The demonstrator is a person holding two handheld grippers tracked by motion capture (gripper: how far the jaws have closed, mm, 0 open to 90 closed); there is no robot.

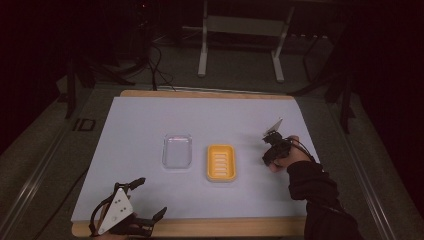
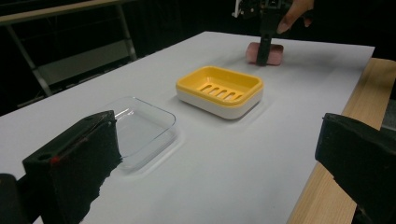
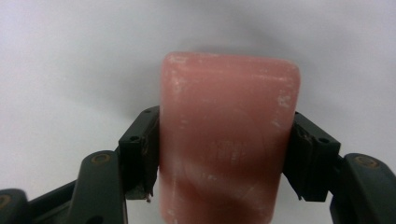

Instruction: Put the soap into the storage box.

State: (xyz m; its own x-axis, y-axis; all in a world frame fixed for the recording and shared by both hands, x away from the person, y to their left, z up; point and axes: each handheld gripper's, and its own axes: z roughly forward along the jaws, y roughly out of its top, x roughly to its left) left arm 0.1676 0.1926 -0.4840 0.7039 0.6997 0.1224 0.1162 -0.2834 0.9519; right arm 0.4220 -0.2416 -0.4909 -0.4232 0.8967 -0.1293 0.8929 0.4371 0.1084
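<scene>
Pink soap bar [image 3: 228, 140] sits clamped between the pads of my right gripper [image 3: 224, 154], lying on the white table cover [image 1: 150, 120] to the right of the yellow soap dish [image 1: 221, 162]. A clear plastic lid [image 1: 177, 150] lies just left of that dish. My left gripper [image 1: 150, 200] rests at the near table edge, jaws spread wide, holding nothing.
</scene>
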